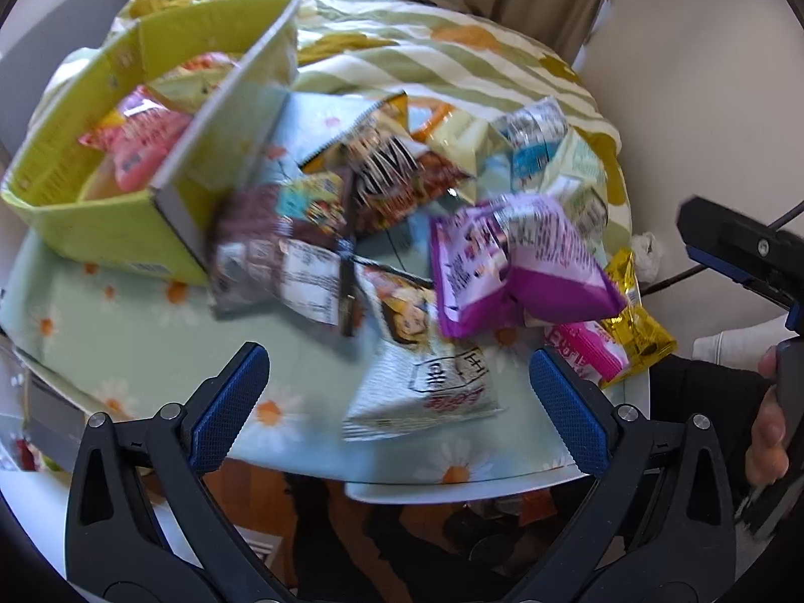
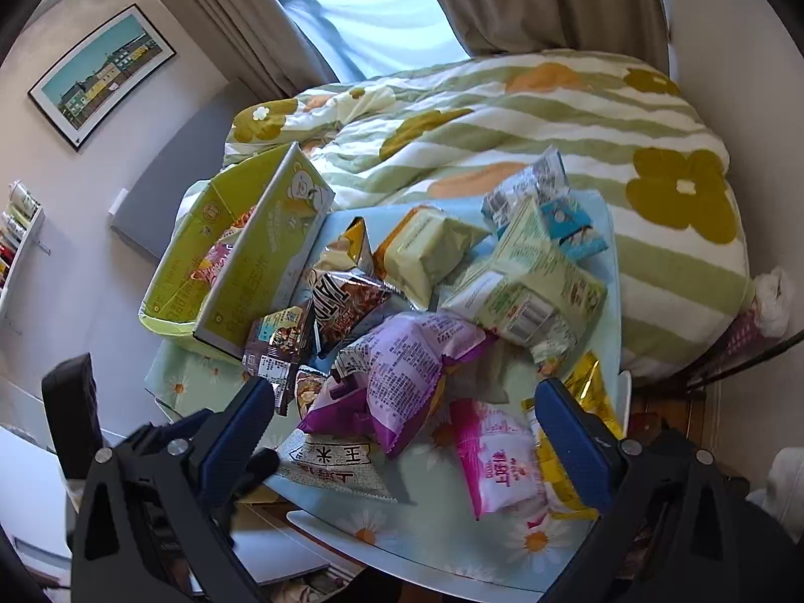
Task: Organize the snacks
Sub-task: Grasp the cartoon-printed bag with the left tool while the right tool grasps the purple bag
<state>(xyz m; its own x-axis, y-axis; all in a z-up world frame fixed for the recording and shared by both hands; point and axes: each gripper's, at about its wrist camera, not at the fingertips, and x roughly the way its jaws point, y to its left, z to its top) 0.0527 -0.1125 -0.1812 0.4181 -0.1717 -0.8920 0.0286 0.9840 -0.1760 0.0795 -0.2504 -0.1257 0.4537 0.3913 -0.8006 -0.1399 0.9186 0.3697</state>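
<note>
Nearest of all, the left gripper hangs over the near edge of the table with its jaws spread wide and nothing between them; the right gripper is just as wide open and empty, poised above the near end of the snack pile. Snacks lie in a loose heap on the daisy cloth: a white packet nearest, a purple bag puffed up beside it, a pink packet and a gold one at the right edge, a brown bag toward the left, pale green boxes farther back. On the far left stands the green box, open, with a few pink packets already inside. These all look light and air-filled, with slick crinkly film that would slide under a pinch on the belly, and crisps inside would likely crush. I'd take a bag by its flat sealed end or a gathered corner, gently; the cartons seem stiff enough to grip across their sides.
</note>
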